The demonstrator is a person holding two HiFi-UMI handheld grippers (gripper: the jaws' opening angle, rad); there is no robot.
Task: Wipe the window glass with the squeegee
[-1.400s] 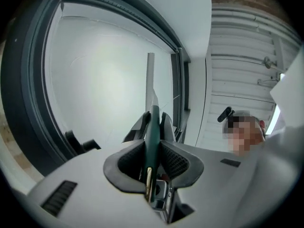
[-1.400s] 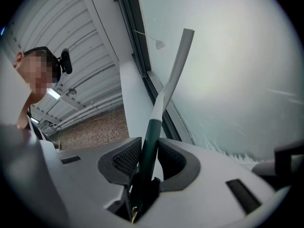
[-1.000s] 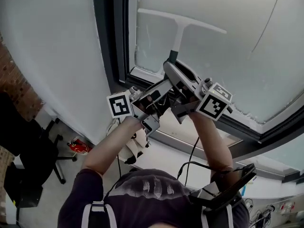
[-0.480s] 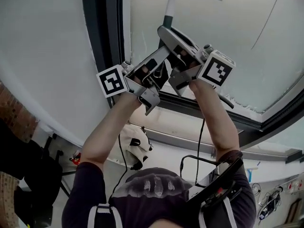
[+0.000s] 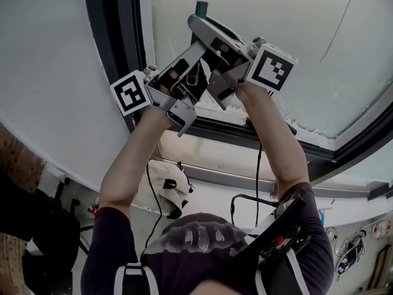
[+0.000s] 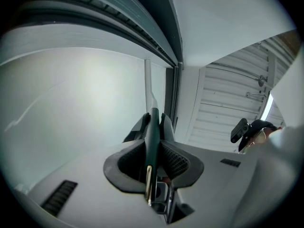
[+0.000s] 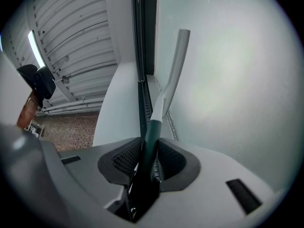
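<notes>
At the upper centre of the head view, the left gripper (image 6: 153, 121) and right gripper (image 7: 151, 148) are each clamped on the dark green handle of the squeegee (image 5: 200, 6). Past them its white shaft runs off the top edge over the window glass (image 5: 307, 48), beside the dark frame (image 5: 110, 42).

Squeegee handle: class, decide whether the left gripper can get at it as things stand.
Probably yes: the left gripper already has its jaws closed on the squeegee handle, which the right gripper also clamps; nothing blocks it.
</notes>
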